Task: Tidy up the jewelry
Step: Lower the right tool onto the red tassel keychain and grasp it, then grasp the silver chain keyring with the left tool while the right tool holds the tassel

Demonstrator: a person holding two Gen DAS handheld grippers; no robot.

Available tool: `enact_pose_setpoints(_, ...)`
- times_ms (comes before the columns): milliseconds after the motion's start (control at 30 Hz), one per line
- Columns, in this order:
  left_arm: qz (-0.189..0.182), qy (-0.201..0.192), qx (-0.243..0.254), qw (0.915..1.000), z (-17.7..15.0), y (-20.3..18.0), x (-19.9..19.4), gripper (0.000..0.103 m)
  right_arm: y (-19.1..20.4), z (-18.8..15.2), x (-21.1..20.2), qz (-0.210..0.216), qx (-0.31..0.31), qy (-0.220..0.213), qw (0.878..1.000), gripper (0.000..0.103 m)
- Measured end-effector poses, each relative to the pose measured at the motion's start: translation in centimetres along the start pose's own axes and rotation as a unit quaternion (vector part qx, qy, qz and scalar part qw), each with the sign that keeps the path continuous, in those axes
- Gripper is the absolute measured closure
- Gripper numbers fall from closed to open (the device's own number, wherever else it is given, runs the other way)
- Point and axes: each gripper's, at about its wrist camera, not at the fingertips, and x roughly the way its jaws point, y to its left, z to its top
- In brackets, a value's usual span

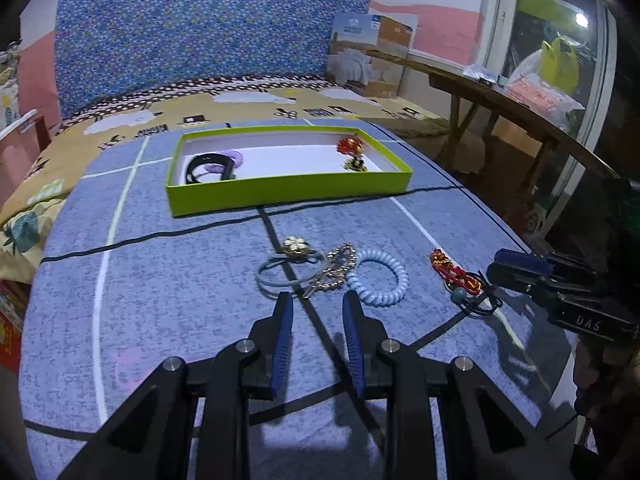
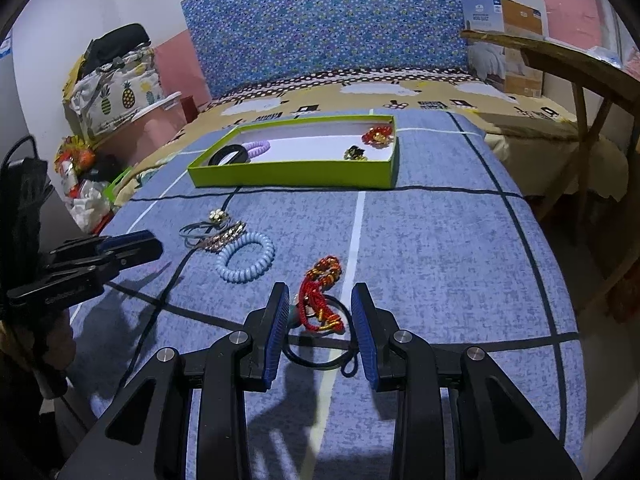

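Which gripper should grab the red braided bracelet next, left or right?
Right. The right gripper is open with its fingers already on both sides of the red bracelet. The left gripper points at the gold chain, further from it.

Green tray (image 1: 288, 194) sits flat toward the far end of the blue cloth, white inside. In its left end there's a black band (image 1: 204, 164) overlapping a purple coil tie (image 1: 234, 159); the right end has a red-gold beaded piece (image 1: 349, 145) and a small dark gold brooch (image 1: 354, 165). Loose on the cloth nearer the cameras: a hair tie with a white flower (image 1: 295, 246), a gold chain (image 1: 338, 268) lying just beside it, a pale blue coil tie (image 1: 378, 277) next to that, and a red braided bracelet (image 2: 322, 292) tangled with a black elastic (image 2: 320, 360), off to the right.
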Motion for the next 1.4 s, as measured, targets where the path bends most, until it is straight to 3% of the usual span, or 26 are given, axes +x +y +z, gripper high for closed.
enact_pose_setpoints(200,-0.01,0.009,0.001,0.9999,0.3,-0.3,0.8,0.076,0.4,0.3,1.3,0.005,-0.014,0.011,1.0,0.07)
enact_pose_setpoints(267,-0.012,0.011,0.001,0.9999,0.2,-0.4,0.9,0.076,0.4,0.6,1.9,0.005,-0.015,0.018,1.0,0.077)
enact_pose_setpoints(533,-0.015,0.017,0.005,0.9997,0.6,-0.6,1.5,0.076,0.4,0.8,4.0,0.002,-0.017,0.052,0.999,0.085)
enact_pose_setpoints(600,-0.013,0.019,0.004,0.9997,0.8,-0.4,1.8,0.076,0.5,0.9,4.1,0.0,-0.023,0.053,0.998,0.091)
enact_pose_setpoints(933,-0.026,0.059,0.011,0.9979,1.2,-0.2,4.4,0.076,0.4,1.2,4.1,0.0,-0.028,0.051,0.998,0.095)
enact_pose_setpoints(1400,-0.033,0.064,0.058,0.9957,2.7,-0.6,5.9,0.076,-0.5,1.8,3.6,0.006,-0.012,0.037,0.999,0.095)
